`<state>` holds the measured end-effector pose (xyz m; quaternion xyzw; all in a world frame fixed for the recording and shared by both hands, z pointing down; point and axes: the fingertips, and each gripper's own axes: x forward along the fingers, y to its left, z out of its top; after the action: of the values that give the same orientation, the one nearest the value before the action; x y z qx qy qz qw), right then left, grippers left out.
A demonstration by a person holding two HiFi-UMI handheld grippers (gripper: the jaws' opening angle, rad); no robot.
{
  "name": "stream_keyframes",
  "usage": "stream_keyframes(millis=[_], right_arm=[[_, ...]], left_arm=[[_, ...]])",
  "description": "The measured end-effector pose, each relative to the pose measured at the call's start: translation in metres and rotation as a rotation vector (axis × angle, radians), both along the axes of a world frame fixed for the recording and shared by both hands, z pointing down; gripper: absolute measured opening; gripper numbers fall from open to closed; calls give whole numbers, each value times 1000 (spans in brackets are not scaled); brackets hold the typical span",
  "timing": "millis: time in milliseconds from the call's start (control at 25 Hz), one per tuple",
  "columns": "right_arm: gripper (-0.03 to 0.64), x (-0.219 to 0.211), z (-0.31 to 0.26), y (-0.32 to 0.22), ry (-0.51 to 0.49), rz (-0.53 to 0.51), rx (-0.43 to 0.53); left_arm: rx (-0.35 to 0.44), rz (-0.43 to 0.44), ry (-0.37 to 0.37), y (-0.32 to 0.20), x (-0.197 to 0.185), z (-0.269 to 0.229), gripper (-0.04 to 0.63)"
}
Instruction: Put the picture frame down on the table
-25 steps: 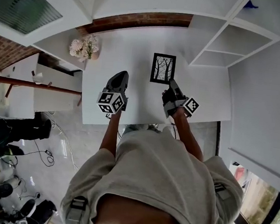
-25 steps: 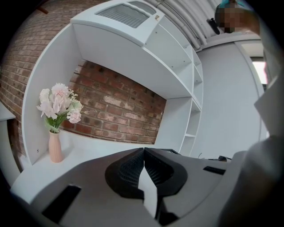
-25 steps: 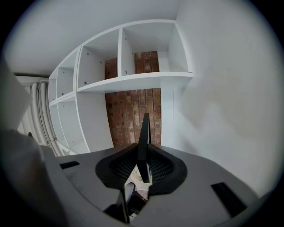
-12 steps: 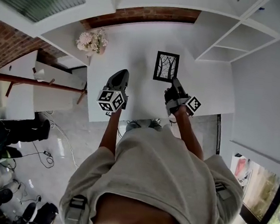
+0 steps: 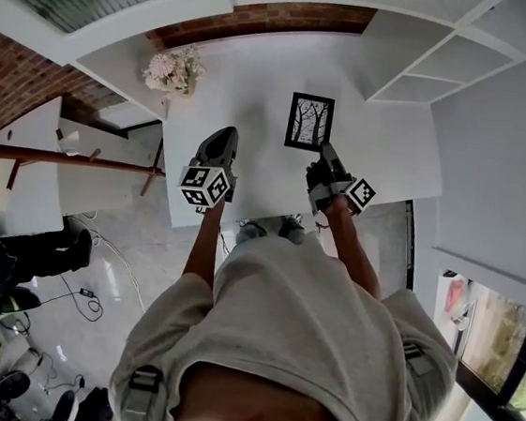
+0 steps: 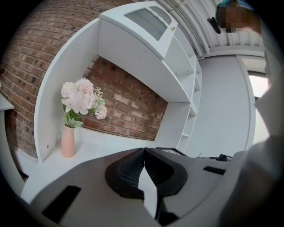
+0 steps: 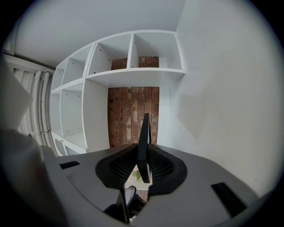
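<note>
The black rectangular picture frame with the bare-tree print (image 5: 309, 121) is out over the white counter (image 5: 260, 68), long axis running away from the person, and I can't tell if it touches down. The right tongs (image 5: 325, 155) are clamped on its near edge. The left tongs (image 5: 222, 136) are closed with nothing in them, off to its left. A pink vase of pale flowers (image 5: 173, 72) stands at the far left corner, well clear. There's a brick wall (image 5: 266, 15) behind and white cubby shelves (image 5: 429, 78) on the right.
</note>
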<state>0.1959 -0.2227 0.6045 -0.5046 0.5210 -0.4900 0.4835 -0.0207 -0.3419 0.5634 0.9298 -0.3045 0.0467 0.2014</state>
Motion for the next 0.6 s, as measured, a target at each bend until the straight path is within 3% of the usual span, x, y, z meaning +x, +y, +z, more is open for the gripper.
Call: stream_keyframes(millis=[600], right_arm=[[89,-8,36,16,-27,2,-68]], left_arm=[[-71,6,-42,13,-10,38,17]])
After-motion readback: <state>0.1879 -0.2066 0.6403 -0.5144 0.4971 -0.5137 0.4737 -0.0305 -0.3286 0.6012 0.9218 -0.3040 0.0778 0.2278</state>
